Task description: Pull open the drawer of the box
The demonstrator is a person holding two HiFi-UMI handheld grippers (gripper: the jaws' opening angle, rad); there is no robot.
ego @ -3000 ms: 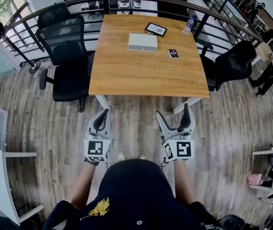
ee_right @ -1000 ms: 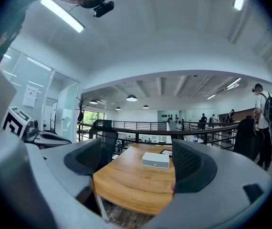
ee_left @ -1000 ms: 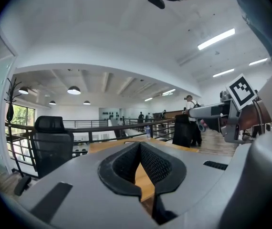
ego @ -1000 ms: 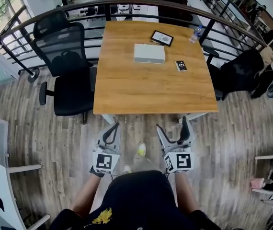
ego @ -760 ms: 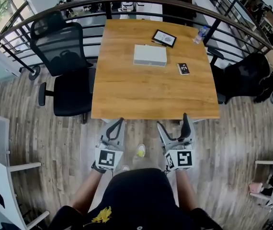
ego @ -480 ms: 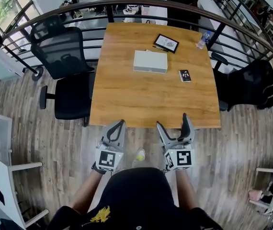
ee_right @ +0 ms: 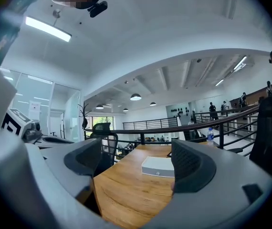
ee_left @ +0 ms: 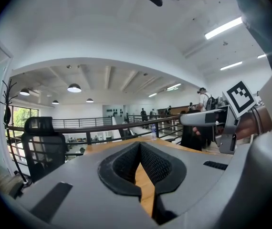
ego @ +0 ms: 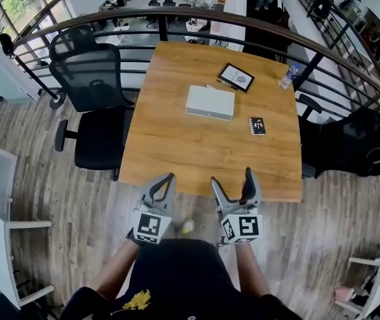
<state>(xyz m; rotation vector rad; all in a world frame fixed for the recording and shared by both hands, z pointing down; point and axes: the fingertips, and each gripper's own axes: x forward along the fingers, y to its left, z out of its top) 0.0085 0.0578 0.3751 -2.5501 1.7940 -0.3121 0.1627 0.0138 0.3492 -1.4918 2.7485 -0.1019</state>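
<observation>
Roughly at the middle of the wooden table (ego: 177, 145), a little toward its far half, lies the white box (ego: 210, 103), flat and closed, with its long axis running left to right across the head view and only slightly tilted. No drawer stands out from it yet, and from these views I cannot tell for certain which face carries the drawer front. The long side turned toward the person shows one small mark in the right gripper view.

Just beyond the box, toward the upper right, a tablet (ego: 237, 77) lies on the table. A small black card (ego: 257, 126) sits to the box's right, and a water bottle (ego: 285, 79) stands near the far right corner. A black office chair (ego: 93, 92) is drawn up at the table's left edge.

Both grippers hang at the near edge of the table, in the lower middle of the frame and well apart from the box. The right gripper (ego: 232, 179) has its jaws spread wide with nothing between them, and its own view looks straight along the tabletop at the box. The left gripper (ego: 163, 182) is clenched, tips meeting on nothing.

From the right gripper the box lies up-frame and slightly left, while from the left gripper it lies up and further to the right. So the right one is nearer, and, being already spread, looks better placed to reach forward for the box's near long side.
</observation>
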